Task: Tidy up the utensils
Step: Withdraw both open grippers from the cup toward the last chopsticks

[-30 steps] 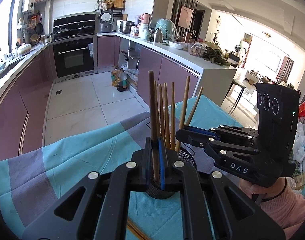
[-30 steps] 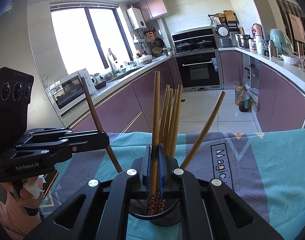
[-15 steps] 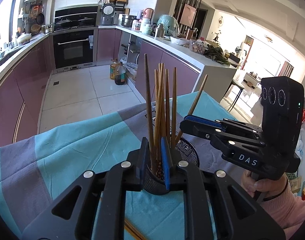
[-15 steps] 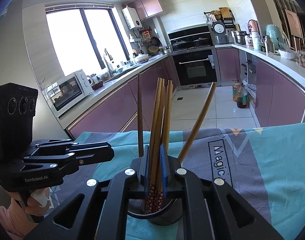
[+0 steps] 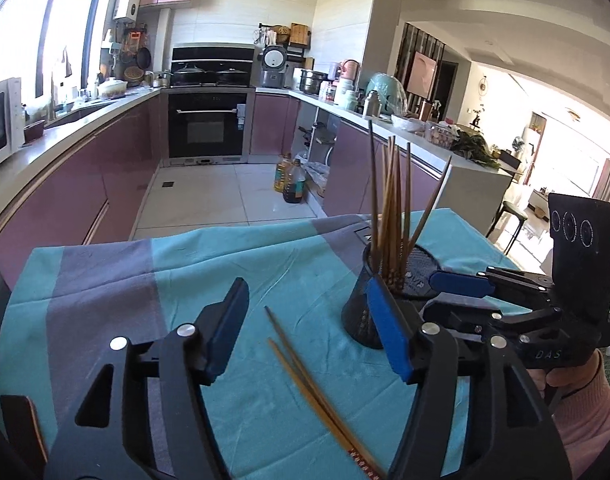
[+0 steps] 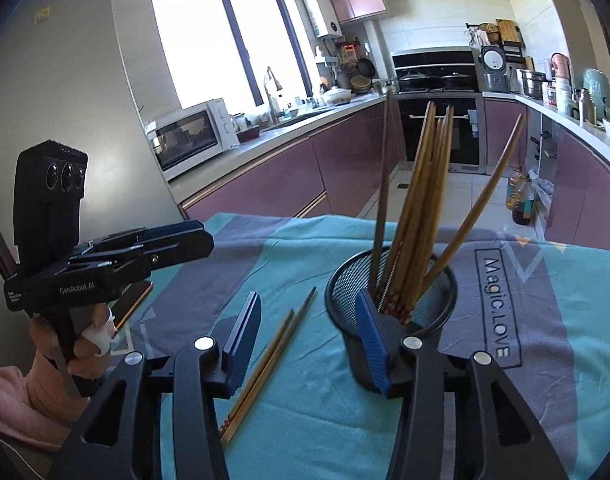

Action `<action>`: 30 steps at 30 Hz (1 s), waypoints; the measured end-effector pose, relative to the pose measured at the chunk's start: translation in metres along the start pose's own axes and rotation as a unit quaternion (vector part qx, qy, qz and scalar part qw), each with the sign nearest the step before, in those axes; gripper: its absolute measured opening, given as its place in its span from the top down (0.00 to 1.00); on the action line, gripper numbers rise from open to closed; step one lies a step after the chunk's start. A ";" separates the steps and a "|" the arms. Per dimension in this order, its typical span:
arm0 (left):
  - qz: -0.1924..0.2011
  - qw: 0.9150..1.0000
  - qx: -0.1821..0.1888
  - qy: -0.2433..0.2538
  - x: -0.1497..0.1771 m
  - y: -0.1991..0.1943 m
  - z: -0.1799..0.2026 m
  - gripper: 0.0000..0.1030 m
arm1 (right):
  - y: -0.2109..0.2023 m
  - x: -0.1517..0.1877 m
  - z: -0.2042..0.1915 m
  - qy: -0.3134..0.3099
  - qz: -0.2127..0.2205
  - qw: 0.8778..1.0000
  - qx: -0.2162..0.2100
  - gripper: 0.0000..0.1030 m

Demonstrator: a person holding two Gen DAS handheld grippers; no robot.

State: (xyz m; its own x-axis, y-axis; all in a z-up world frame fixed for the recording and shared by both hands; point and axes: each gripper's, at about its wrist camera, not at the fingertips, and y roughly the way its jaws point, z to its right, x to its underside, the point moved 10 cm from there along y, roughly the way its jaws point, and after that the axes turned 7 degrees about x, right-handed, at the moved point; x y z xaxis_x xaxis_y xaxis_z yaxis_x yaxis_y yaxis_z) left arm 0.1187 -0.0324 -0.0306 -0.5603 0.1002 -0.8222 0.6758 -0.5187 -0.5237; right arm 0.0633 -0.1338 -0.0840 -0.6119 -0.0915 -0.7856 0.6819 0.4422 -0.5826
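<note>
Most of the chopsticks [image 6: 417, 216] already stand in the mesh holder [image 6: 389, 304] on the cloth-covered surface [image 5: 105, 292]; they lean in a loose bunch, one splayed off to the side. Two loose chopsticks [image 5: 305, 380] lie flat on the cloth just beside the holder, and these look like all that is left to gather. The left hand-held gripper [image 5: 305, 336] has just been opening and stands wide with nothing held; the loose pair lies below its gap, untouched as far as I can tell. The right hand-held gripper [image 6: 309, 344] has likewise just been opening; it is empty, one finger close by the holder's rim. The job seems nearly done; picking up the pair remains.
</note>
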 end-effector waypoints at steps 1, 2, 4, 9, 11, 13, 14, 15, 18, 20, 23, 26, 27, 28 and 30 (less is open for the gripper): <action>-0.002 1.000 -0.006 -0.002 0.007 -0.002 -0.001 0.33 | 0.004 0.006 -0.006 -0.004 -0.006 1.000 -0.005 0.52; -0.002 1.000 -0.018 -0.002 0.015 -0.005 -0.007 0.30 | 0.009 0.013 -0.010 -0.006 -0.017 1.000 -0.005 0.51; -0.007 0.999 -0.035 -0.001 0.029 -0.008 -0.015 0.28 | 0.022 0.028 -0.018 -0.012 -0.041 0.999 -0.004 0.51; -0.030 0.998 -0.051 -0.031 0.062 -0.006 -0.035 0.28 | 0.042 0.053 -0.035 -0.022 -0.075 0.997 -0.008 0.51; -0.037 0.997 -0.054 -0.041 0.074 -0.007 -0.042 0.28 | 0.047 0.058 -0.039 -0.018 -0.084 0.996 -0.011 0.51; -0.043 0.996 -0.061 -0.049 0.081 -0.006 -0.048 0.29 | 0.052 0.062 -0.042 -0.019 -0.094 0.995 -0.008 0.51; -0.045 0.996 -0.062 -0.051 0.086 -0.004 -0.045 0.29 | 0.054 0.064 -0.044 -0.019 -0.098 0.995 -0.008 0.52; -0.048 0.996 -0.062 -0.053 0.088 -0.003 -0.044 0.29 | 0.056 0.066 -0.045 -0.019 -0.103 0.994 -0.008 0.54; -0.052 0.995 -0.065 -0.055 0.093 -0.002 -0.044 0.30 | 0.061 0.070 -0.050 -0.022 -0.113 0.993 -0.003 0.57; -0.055 0.995 -0.065 -0.055 0.097 -0.002 -0.043 0.30 | 0.063 0.072 -0.050 -0.025 -0.117 0.993 0.006 0.61; -0.060 0.995 -0.066 -0.053 0.101 0.000 -0.040 0.30 | 0.064 0.075 -0.051 -0.030 -0.122 0.992 0.014 0.64; -0.063 0.995 -0.064 -0.051 0.103 0.001 -0.038 0.30 | 0.065 0.077 -0.051 -0.037 -0.127 0.991 0.023 0.67; -0.064 0.995 -0.063 -0.051 0.102 0.001 -0.037 0.30 | 0.066 0.078 -0.051 -0.040 -0.127 0.991 0.028 0.67; -0.065 0.995 -0.063 -0.052 0.103 0.001 -0.037 0.30 | 0.064 0.077 -0.050 -0.041 -0.127 0.991 0.029 0.67; -0.067 0.995 -0.059 -0.051 0.104 0.002 -0.036 0.30 | 0.064 0.077 -0.048 -0.043 -0.128 0.990 0.036 0.68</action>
State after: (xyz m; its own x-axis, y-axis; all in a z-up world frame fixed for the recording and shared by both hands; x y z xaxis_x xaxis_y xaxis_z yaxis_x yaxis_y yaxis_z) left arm 0.0789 0.0078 -0.1250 -0.6908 0.0709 -0.7195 0.6404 -0.4021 -0.6544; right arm 0.0402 -0.0697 -0.1721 -0.7336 -0.2698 -0.6237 0.5380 0.3302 -0.7756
